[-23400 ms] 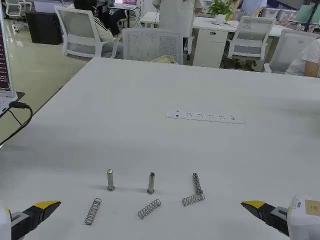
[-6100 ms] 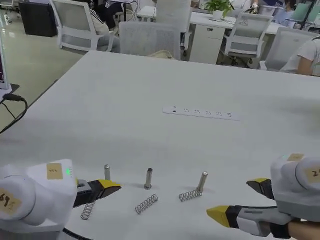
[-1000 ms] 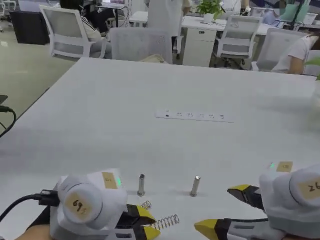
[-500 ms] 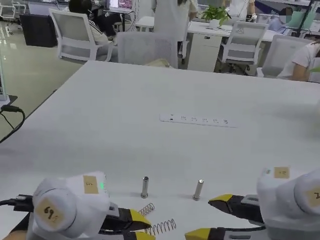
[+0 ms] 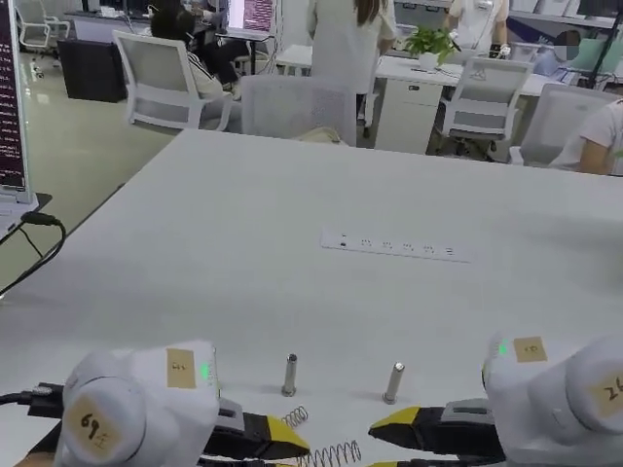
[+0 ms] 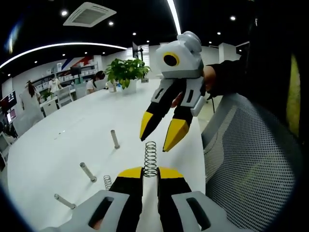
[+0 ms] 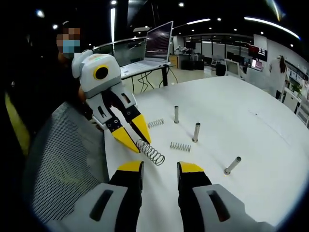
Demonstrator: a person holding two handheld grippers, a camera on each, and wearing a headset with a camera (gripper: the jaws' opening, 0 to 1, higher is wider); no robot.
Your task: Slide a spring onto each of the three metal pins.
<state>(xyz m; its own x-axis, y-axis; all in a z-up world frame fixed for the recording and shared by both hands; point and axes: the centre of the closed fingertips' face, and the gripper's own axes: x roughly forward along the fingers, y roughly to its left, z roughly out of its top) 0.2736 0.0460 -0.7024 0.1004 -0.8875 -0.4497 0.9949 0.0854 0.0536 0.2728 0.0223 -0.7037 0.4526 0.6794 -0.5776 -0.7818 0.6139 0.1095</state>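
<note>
Yellow-tipped jaws of the left gripper (image 6: pixel 150 172) are pinched almost together on one end of a spring (image 6: pixel 150 153). The rest of the coil sticks straight out beyond the tips, over the near edge of the white worktop (image 5: pixel 195 253). Facing it from the right, the right gripper (image 7: pixel 160 167) has its jaws parted by a clear gap with nothing between them. Its tips are just beside the free end of the held spring, and I cannot tell whether they touch it.

A little farther onto the worktop the three metal pins make a row from left to right. The left pin (image 7: pixel 176 114) and the middle pin (image 5: pixel 290 375) stand upright, and the right pin (image 5: pixel 393 382) leans slightly. All three are bare.

A second spring (image 5: pixel 295 416) lies flat just on the near side of the middle pin. A third spring (image 7: pixel 155 123) lies flat near the left pin.

Well beyond the pins, a white power strip (image 5: pixel 394 246) lies flat on the worktop. Office chairs (image 5: pixel 170 73) stand past the far edge.
</note>
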